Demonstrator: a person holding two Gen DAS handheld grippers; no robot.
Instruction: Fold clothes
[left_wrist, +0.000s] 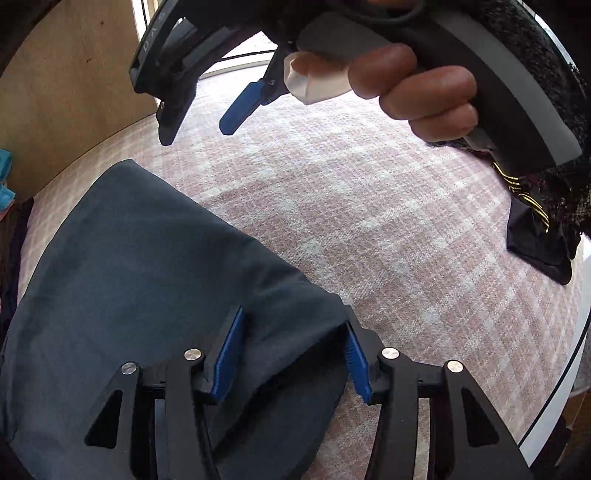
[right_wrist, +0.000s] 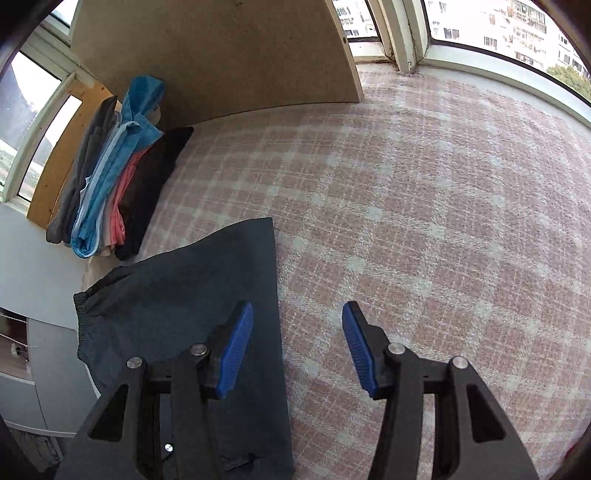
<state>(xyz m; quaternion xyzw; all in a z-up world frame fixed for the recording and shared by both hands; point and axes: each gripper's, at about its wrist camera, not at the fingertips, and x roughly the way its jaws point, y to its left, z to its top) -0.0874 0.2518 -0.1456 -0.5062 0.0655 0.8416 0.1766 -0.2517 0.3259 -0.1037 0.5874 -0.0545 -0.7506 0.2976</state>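
Lying flat on the pink-and-white checked bed cover (right_wrist: 424, 206), dark slate-blue garment (left_wrist: 155, 266), folded once, with an elastic gathered waistband (right_wrist: 79, 325) showing at its left edge in the right wrist view. Spreads under and ahead of the left gripper (left_wrist: 291, 354), between and to the left of its blue-padded fingers (left_wrist: 229, 358); right-hand corner of the cloth reaches just to the inner face of the right finger pad. Fingers spread wide, cloth beneath them, nothing pinched between the pads.

Hangs over the straight right edge of the garment, right gripper (right_wrist: 297, 350): left finger (right_wrist: 236, 350) above the cloth, right finger above the bare checked cover. Fingers wide apart here too, holding nothing. Shows again from the left wrist view, far ahead of the left fingers and raised above the cover, right gripper seen from its side with the hand (left_wrist: 417, 88) wrapped round its black grip, one fingertip wrapped in white tape.

Far ahead and to the left of the right fingers, stack of folded clothes (right_wrist: 110, 173) in grey, light blue, coral and black, leaning beside a tan board (right_wrist: 221, 55). Beyond the right fingers, window frame (right_wrist: 480, 70) running along the far edge of the bed cover.
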